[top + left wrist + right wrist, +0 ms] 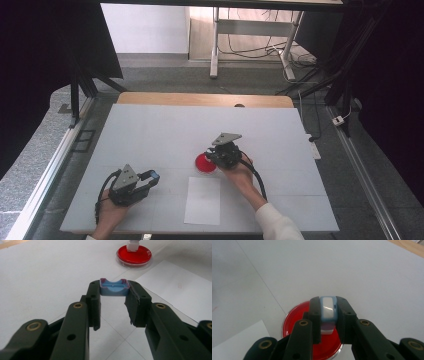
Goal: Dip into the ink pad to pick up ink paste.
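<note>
My left gripper [151, 176] rests near the table's front left, shut on a small blue piece with a scooped top [114, 287] held across its fingertips. A red round dish [201, 163] lies in the middle of the white table [150, 130]. Directly over the dish my right gripper [211, 156] is shut on a narrow white and pale-blue block [327, 311], which stands upright between the jaws. In the left gripper view the same dish [134, 255] sits ahead with that block [132, 245] above it. Whether the block touches the dish I cannot tell.
A white sheet of paper [203, 200] lies flat near the front edge, just right of my left gripper and in front of the dish. A wooden strip [200, 99] runs along the table's far edge. Metal rails flank the table on both sides.
</note>
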